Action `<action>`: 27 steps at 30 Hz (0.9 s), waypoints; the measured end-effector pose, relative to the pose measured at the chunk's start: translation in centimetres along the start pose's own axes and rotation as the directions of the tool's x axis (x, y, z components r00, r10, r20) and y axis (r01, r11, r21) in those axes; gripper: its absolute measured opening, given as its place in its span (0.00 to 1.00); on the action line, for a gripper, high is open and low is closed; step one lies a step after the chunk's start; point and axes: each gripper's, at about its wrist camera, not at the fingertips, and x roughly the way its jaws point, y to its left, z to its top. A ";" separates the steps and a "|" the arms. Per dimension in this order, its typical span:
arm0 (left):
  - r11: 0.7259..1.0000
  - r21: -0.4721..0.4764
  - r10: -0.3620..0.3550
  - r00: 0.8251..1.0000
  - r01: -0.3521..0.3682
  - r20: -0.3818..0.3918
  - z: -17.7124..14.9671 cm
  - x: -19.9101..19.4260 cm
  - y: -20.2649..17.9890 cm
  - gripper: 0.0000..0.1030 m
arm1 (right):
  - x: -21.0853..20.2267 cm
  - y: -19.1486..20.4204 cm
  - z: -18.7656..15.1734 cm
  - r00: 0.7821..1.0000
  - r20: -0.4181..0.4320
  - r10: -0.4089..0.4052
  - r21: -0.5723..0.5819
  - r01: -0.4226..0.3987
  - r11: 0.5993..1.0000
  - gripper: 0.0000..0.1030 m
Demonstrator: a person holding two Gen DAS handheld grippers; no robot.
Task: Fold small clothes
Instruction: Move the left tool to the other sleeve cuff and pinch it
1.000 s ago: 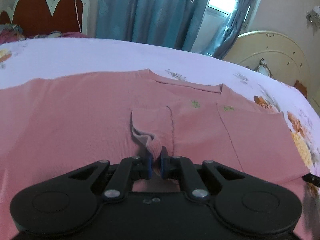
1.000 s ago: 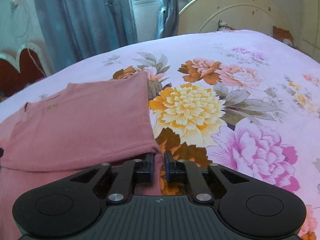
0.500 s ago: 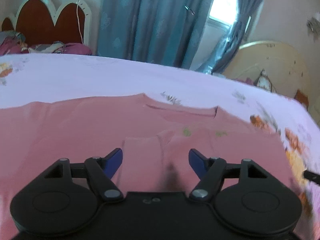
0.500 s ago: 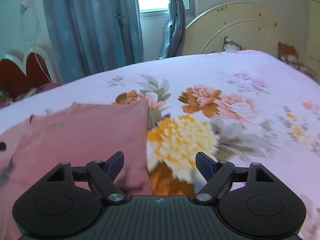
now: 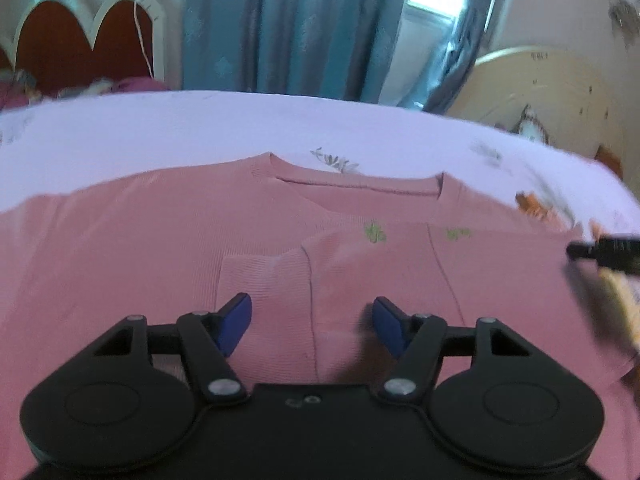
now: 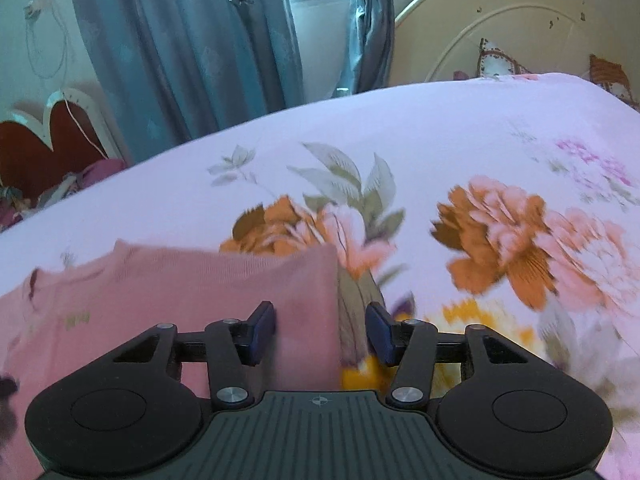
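Note:
A pink knit sweater (image 5: 140, 248) lies flat on the bed, neckline away from me, with its right sleeve folded across the chest so the cuff (image 5: 264, 280) rests near the middle. My left gripper (image 5: 312, 322) is open and empty, held just above the cuff. In the right wrist view the folded right side of the sweater (image 6: 192, 292) lies at lower left. My right gripper (image 6: 320, 334) is open and empty over the sweater's right edge. Its tip (image 5: 604, 250) shows at the right of the left wrist view.
The bed has a lilac sheet with large orange and pink flowers (image 6: 512, 236). Blue curtains (image 5: 288, 28) and a window are behind. A cream headboard (image 6: 512, 28) stands at the far right, and a red scalloped headboard (image 5: 80, 48) with piled clothes at the far left.
Both grippers were shut on the sweater a second ago: the left on the sleeve cuff, the right on the folded edge. Both opened, let go and rose. The cuff now lies flat.

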 end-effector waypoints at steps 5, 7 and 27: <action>0.999 0.036 0.031 0.999 -0.031 0.013 -0.4 0.0 -0.8 0.68 | 0.3 0.7 -0.3 0.998 0.043 -0.042 -0.067 0.045 0.997 0.07; 0.999 0.042 0.032 0.999 -0.033 0.015 -0.4 -0.1 -0.7 0.69 | 0.5 -0.7 -0.3 0.995 0.054 -0.086 -0.027 0.088 0.996 0.05; 0.996 0.027 0.086 0.995 -0.085 -0.044 -1.5 -2.0 0.9 0.77 | -4.5 8.1 -8.4 1.000 0.011 -0.011 -0.297 0.014 0.955 0.55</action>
